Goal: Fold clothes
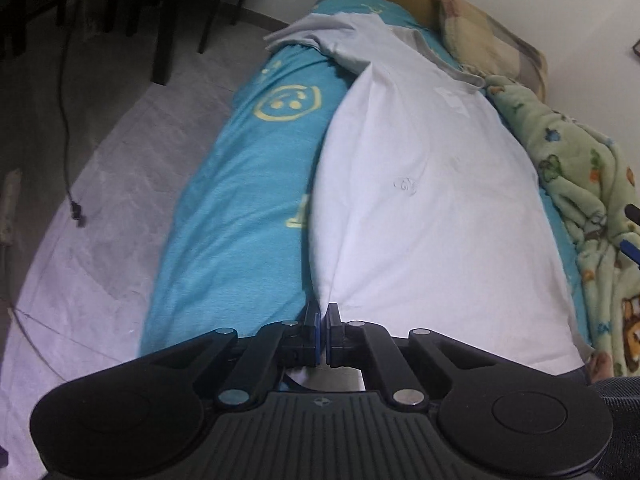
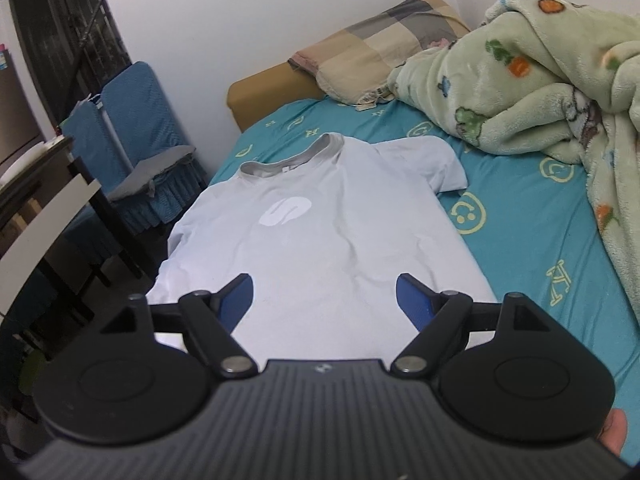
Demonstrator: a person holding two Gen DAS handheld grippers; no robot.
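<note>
Left gripper (image 1: pixel 323 314) pinching T-shirt (image 1: pixel 420 200) hem, right gripper (image 2: pixel 325 292) agape above.

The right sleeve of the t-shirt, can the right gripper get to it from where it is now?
Probably yes: the right gripper is open above the t-shirt, and nothing lies on the sleeve.

Left hand-held gripper (image 1: pixel 323 322): closed on the near edge of the white T-shirt (image 1: pixel 432 200)
Bed sheet (image 1: pixel 240 216): turquoise, ahead-left
Blanket (image 1: pixel 580 184): green, ahead-right
</note>
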